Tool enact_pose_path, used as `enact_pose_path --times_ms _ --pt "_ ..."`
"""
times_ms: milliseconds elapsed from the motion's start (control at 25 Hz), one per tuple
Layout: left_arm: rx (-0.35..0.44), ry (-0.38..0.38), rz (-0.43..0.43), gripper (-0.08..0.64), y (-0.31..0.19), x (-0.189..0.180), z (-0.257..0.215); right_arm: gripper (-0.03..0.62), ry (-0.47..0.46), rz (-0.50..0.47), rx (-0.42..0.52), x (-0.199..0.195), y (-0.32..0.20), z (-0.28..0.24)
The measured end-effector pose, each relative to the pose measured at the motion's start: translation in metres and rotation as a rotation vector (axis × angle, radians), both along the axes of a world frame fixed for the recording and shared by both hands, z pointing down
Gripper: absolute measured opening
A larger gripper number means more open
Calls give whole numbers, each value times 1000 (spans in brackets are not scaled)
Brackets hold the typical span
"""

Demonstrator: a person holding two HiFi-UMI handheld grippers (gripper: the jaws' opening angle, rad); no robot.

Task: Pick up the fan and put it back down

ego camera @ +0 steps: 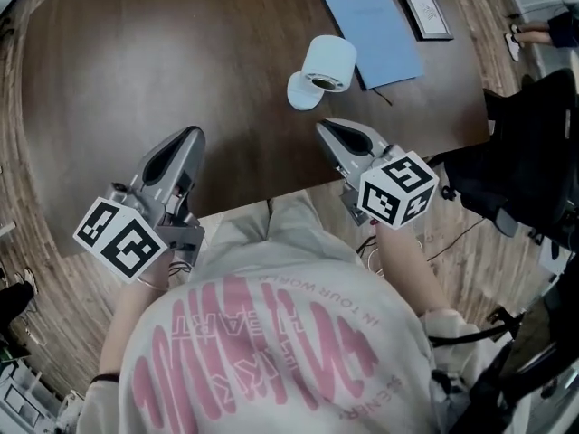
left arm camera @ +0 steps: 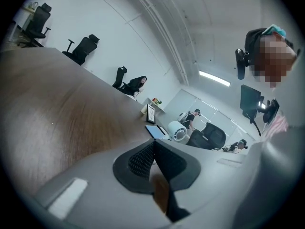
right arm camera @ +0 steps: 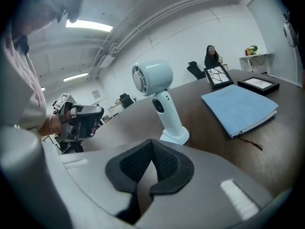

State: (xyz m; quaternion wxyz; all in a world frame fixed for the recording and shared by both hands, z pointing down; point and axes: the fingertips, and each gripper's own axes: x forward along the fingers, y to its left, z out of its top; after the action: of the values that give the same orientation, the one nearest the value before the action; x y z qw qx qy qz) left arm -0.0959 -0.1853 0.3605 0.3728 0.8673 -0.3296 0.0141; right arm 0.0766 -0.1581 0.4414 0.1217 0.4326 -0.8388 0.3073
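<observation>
The upright fan [ego camera: 324, 69] stands just above the closed, empty right hand-held gripper [ego camera: 327, 130], farther from the closed left hand-held gripper [ego camera: 192, 134].

The place is seen to be an open-plan office with a meeting area. A large dark wooden conference table [ego camera: 181, 61] is spread beneath and ahead of the left gripper [left arm camera: 153, 146]. Beyond that gripper, black swivel office chairs [left arm camera: 83, 49] are lined along a white wall, where a person [left arm camera: 136, 84] is seated. Ahead of the right gripper [right arm camera: 151, 146] and to its right, a blue folder [right arm camera: 240, 109] and framed pictures [right arm camera: 218, 76] are set on the table. Strip lights [right arm camera: 88, 26] are mounted on the ceiling above it.
</observation>
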Motion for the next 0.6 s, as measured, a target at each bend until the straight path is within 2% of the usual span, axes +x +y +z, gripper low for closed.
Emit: enact_pose_path --times_ms 240,360,480,600 --pt "-13 -61 -86 20 5 3 6 8 -36 -99 45 10 -20 -3" --pt "-13 -66 -114 20 7 11 3 119 -23 -166 60 13 -26 -6" --pt "-13 -67 -135 20 9 19 0 152 4 -204 87 19 -32 -7" --pt "-11 -87 -159 20 11 22 0 274 6 -218 122 22 -41 -7"
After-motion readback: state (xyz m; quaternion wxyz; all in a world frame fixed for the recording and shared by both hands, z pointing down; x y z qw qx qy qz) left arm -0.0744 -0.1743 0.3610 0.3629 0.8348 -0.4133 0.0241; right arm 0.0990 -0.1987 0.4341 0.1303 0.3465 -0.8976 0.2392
